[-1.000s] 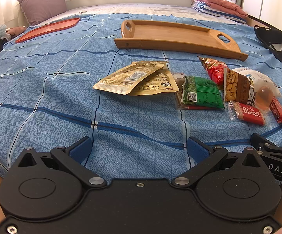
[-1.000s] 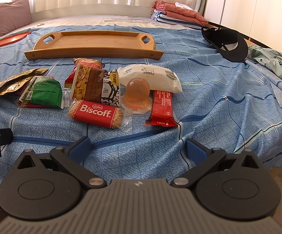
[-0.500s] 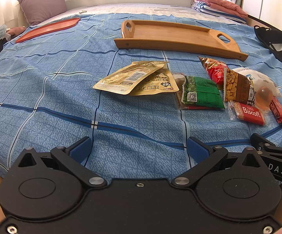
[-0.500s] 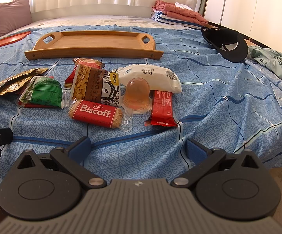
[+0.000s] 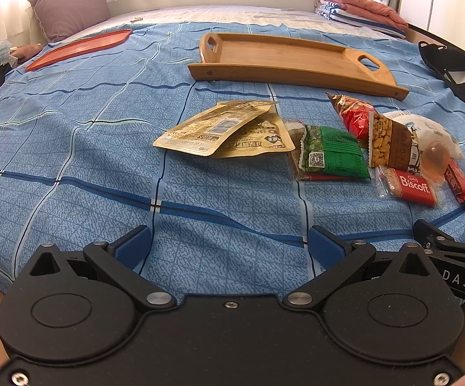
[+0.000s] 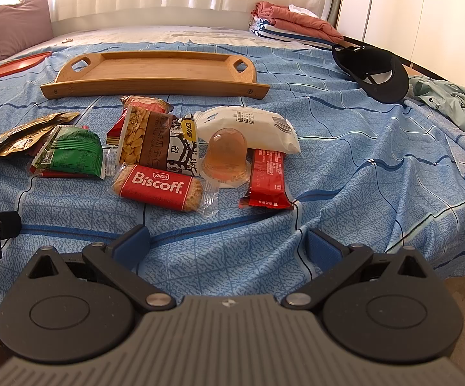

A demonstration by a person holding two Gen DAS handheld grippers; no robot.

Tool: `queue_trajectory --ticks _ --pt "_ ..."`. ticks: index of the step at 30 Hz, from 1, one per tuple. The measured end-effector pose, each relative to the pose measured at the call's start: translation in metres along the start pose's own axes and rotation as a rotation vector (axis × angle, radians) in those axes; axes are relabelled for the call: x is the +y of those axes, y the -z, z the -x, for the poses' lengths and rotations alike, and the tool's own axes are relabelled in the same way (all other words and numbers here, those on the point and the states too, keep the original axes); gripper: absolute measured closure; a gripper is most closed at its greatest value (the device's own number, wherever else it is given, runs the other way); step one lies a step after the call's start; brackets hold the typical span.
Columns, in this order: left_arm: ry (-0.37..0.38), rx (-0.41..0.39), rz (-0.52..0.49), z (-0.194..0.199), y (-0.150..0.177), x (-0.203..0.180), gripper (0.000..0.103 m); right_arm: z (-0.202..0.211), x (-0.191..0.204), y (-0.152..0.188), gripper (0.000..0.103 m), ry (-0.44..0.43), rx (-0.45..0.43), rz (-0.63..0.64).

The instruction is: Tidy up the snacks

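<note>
Several snacks lie in a loose row on the blue bedspread: tan pouches point(image 5: 222, 130), a green packet point(image 5: 333, 154) point(image 6: 71, 154), a seed packet point(image 6: 155, 143), a Biscoff biscuit point(image 6: 158, 188) point(image 5: 412, 186), a jelly cup point(image 6: 227, 157), a white packet point(image 6: 248, 125) and a red bar point(image 6: 267, 178). An empty wooden tray point(image 5: 283, 56) point(image 6: 155, 70) sits behind them. My left gripper point(image 5: 229, 244) is open and empty, near the bed's front edge, short of the pouches. My right gripper point(image 6: 229, 241) is open and empty, short of the Biscoff.
A red tray point(image 5: 78, 50) lies at the far left. A black cap point(image 6: 377, 70) and a green garment point(image 6: 457, 109) lie at the right. A purple pillow point(image 5: 68, 6) and folded clothes point(image 6: 290, 22) are at the back.
</note>
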State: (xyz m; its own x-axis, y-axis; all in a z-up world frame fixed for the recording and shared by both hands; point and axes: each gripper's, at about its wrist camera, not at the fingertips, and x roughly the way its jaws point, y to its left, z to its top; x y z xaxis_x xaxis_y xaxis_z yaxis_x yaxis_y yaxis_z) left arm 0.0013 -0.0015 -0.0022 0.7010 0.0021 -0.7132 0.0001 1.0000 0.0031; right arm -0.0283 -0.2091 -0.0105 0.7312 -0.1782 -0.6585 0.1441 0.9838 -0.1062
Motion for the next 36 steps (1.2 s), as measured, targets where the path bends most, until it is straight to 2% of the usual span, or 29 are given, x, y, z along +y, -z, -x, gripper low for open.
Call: queue_trajectory --ticks 24,36 --pt "0.009 -0.003 -0.017 0.000 0.000 0.003 0.000 0.003 -0.001 0.002 0.000 0.003 -0.027 -0.011" --pt "0.017 -0.019 -0.028 0.000 0.000 0.006 0.000 0.000 0.000 0.012 0.000 0.014 -0.085 -0.036"
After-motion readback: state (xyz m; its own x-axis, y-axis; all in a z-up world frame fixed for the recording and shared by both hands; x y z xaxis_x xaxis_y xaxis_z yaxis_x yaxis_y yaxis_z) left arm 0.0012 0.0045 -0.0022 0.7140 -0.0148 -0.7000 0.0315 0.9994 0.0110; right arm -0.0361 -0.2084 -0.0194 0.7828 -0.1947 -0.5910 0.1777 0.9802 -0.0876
